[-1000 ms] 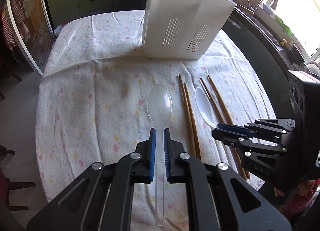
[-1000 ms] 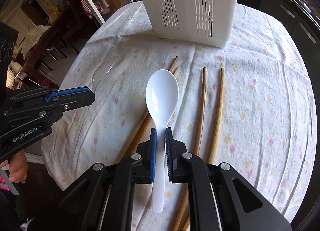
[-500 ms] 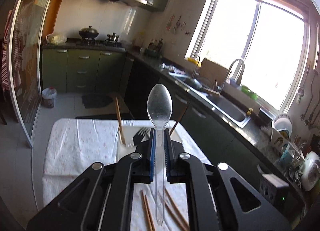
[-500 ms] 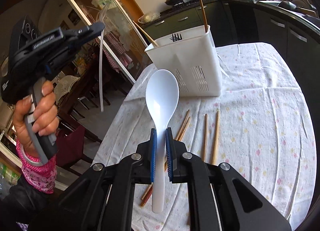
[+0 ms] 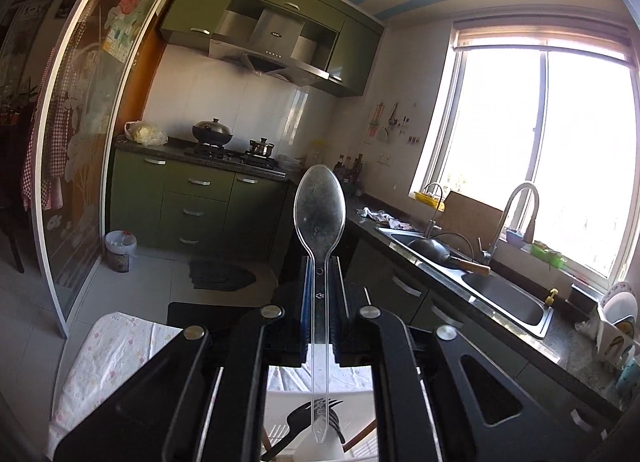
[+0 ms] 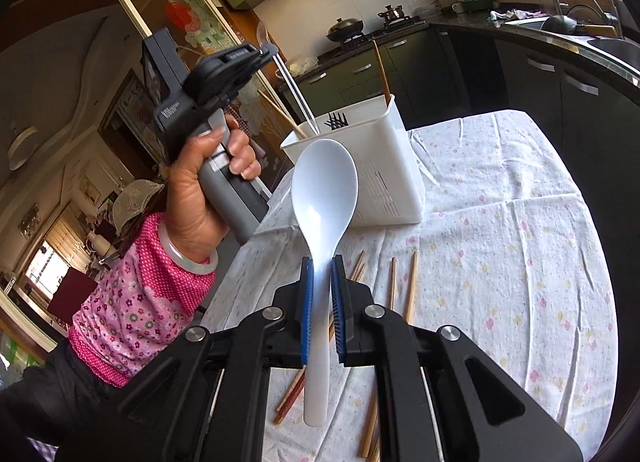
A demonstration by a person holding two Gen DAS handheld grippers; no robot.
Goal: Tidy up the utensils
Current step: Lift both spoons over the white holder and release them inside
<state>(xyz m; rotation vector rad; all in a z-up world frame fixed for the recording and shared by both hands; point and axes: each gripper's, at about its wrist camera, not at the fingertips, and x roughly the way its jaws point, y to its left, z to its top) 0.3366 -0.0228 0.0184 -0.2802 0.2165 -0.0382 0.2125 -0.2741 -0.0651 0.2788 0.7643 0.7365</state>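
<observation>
My left gripper [image 5: 320,274] is shut on the handle of a clear plastic spoon [image 5: 319,214], bowl up, held high over the white utensil caddy [image 5: 292,394]. In the right wrist view the same gripper [image 6: 269,49] hangs above the caddy [image 6: 384,166], and the clear spoon's handle [image 6: 298,98] slants down toward the caddy's left opening. My right gripper [image 6: 320,282] is shut on a white spoon [image 6: 323,198], bowl up, above the table. Black forks [image 6: 336,121] and wooden chopsticks [image 6: 382,70] stand in the caddy. Several loose chopsticks [image 6: 410,286] lie on the cloth.
The round table has a floral white cloth [image 6: 500,242]. A person's hand [image 6: 200,198] in a pink sleeve grips the left tool. Green cabinets [image 5: 192,198], a stove with pots [image 5: 212,134] and a sink [image 5: 500,294] line the kitchen walls beyond.
Both grippers lifted their spoons off the table. The left one rose and tilted up until it sits over the caddy; the right one rose less and now faces the caddy from farther back.
</observation>
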